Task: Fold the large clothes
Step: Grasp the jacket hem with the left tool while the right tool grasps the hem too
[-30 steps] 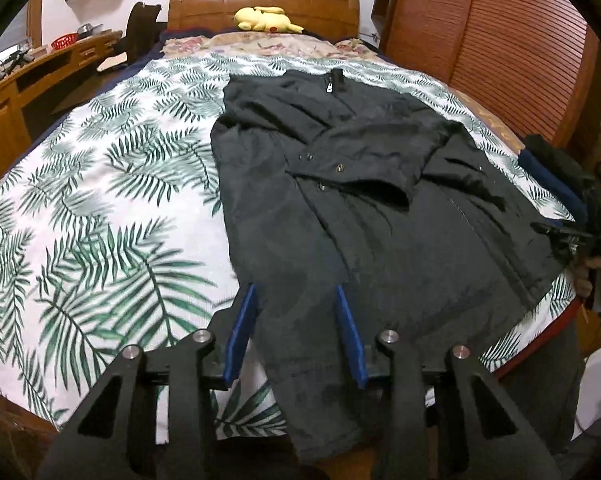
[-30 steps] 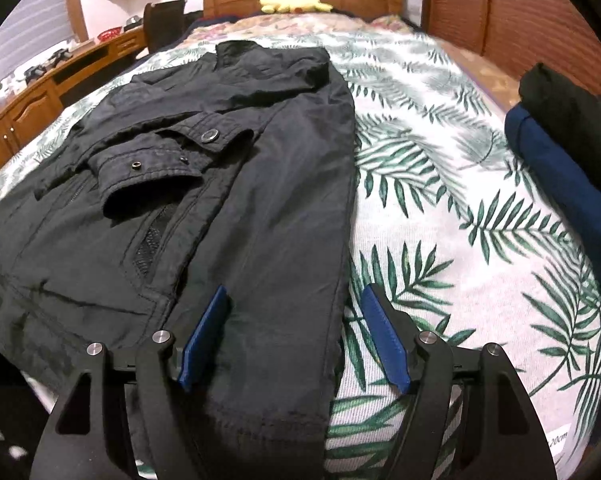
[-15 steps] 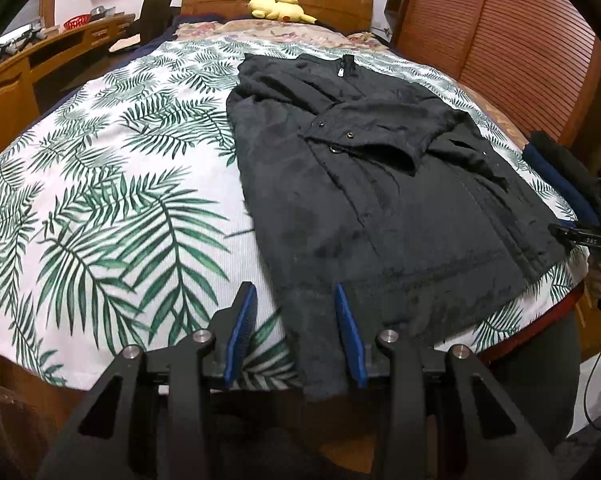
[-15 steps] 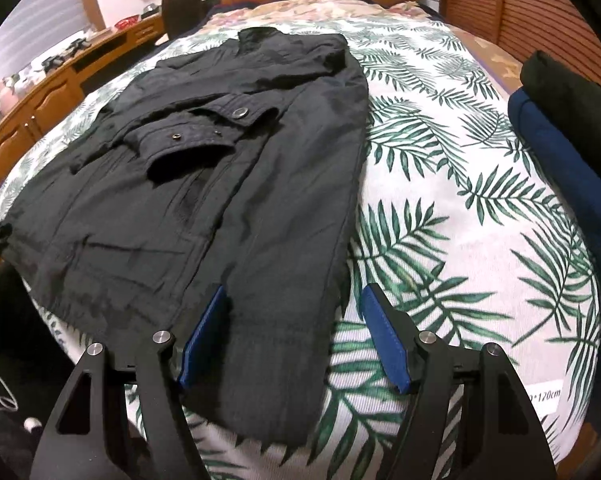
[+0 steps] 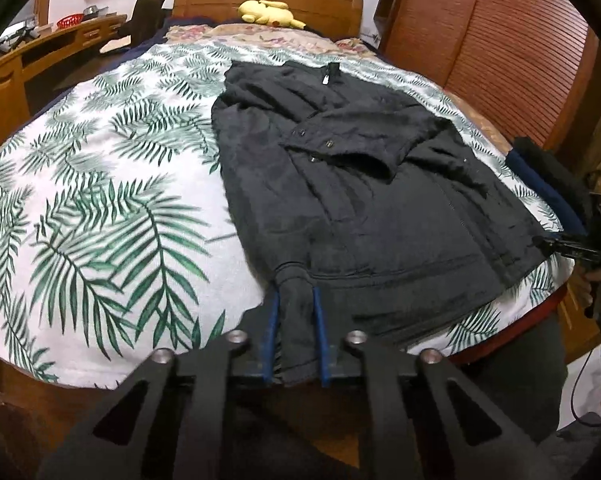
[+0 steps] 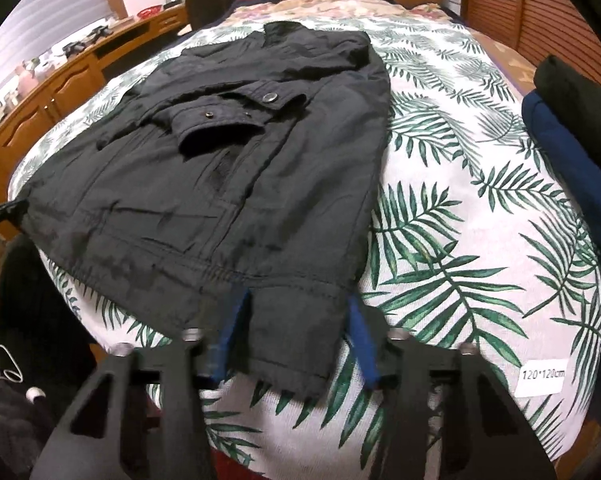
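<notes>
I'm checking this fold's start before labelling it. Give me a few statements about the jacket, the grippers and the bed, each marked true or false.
1. The left gripper is shut on the hem of the black jacket. True; its jaws have just been closing.
2. The jacket lies on a plain white sheet. False: the bedsheet has a green palm-leaf print.
3. A yellow plush toy sits by the headboard. True.
4. The right gripper hangs over bare sheet. False: the jacket's hem corner lies between its jaws, which have just been closing.
5. One sleeve is folded across the jacket's front. True.
</notes>
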A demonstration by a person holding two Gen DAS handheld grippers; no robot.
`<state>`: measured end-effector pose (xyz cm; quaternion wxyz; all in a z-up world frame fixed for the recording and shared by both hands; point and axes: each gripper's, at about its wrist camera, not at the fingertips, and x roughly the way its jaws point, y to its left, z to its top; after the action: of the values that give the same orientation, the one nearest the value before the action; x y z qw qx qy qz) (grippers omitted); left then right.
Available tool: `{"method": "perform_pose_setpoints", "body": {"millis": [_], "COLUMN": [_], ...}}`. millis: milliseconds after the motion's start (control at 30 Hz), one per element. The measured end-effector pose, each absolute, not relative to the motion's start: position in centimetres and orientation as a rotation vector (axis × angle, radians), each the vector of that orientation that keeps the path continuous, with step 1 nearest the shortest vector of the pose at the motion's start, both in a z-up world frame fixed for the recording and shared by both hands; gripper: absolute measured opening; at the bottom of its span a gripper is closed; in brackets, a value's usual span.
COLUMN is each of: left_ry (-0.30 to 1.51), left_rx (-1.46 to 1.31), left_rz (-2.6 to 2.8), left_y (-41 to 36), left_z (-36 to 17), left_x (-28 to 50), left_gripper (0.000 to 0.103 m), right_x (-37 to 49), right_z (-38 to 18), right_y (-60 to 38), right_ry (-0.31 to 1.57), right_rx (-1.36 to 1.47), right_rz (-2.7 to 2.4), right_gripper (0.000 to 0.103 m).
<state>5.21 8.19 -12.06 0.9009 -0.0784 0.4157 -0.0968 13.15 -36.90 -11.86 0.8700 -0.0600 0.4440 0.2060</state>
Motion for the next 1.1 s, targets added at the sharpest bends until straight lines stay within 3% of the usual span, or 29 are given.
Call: {"method": "perform_pose_setpoints", "body": {"millis": [33,67,233,767,1100], "left_ry": [0.851,0.840,0.747,0.439,0.312], "left_rx": [-0.159,-0.161,-0.155,-0.114,-0.101], "left_rz": [-0.199,-0.197,-0.207,-0.237,-0.241], "left_y": [8.1,8.0,7.7,8.9,10.8], "left_z": [-11.6,-11.1,-6.7,8.6,14.0], "left_x": [5.2,5.3,5.2,-1.3,-7.2], "left_gripper": [0.006,0.005,0.003,0.002,0.003], "right_x": [13.1,13.1,13.0,5.8,-1.8], "right_z": [-11.7,-11.4,-9.5,8.1,15.3], "right_y": [-37.0,-37.1,-37.2,-36.9,-36.7], "right_ry": [0.924,0.910,0.852,0.512,0.371], "right_rx": [-0.114,-0.091,-0.016,-0.052,-0.107], "right_rz": [0.439,0.454,0.469,0.458,0.512], "right_gripper": [0.023,0.020,0.012,0.009,0.008]}}
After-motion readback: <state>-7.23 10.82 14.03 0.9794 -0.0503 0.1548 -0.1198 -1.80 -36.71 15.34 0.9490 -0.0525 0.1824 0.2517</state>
